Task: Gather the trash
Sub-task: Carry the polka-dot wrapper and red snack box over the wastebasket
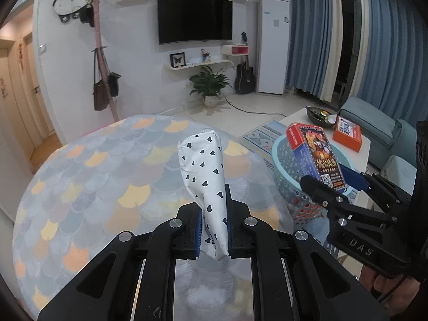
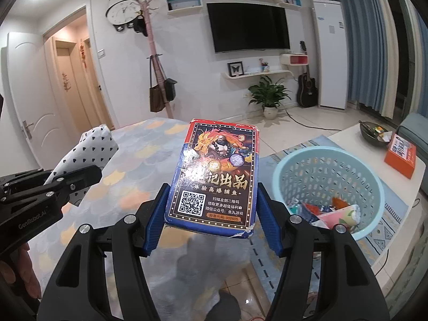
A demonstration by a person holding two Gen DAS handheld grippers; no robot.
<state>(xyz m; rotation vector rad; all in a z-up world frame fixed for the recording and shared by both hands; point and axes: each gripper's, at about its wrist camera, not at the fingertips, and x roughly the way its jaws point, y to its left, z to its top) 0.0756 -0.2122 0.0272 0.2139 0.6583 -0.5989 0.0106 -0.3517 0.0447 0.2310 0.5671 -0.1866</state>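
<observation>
My left gripper (image 1: 213, 224) is shut on a crumpled white paper wrapper with black hearts (image 1: 202, 171), held upright above the round table (image 1: 80, 187). The same wrapper (image 2: 88, 149) shows at the left of the right wrist view. My right gripper (image 2: 211, 214) is shut on a printed red and blue box (image 2: 216, 176), its blue pads pressing both long sides. In the left wrist view that box (image 1: 315, 155) hangs in front of the light blue basket (image 1: 283, 171). The basket (image 2: 371, 182) stands on the floor to the right and holds several pieces of trash.
The round table (image 2: 149, 149) has a fish-scale patterned cloth. A white low table (image 2: 353, 139) at the right carries an orange box (image 2: 401, 155) and a dark bowl (image 2: 374, 131). A patterned rug (image 1: 264, 136) lies under the basket. A blue sofa (image 1: 374, 123) stands far right.
</observation>
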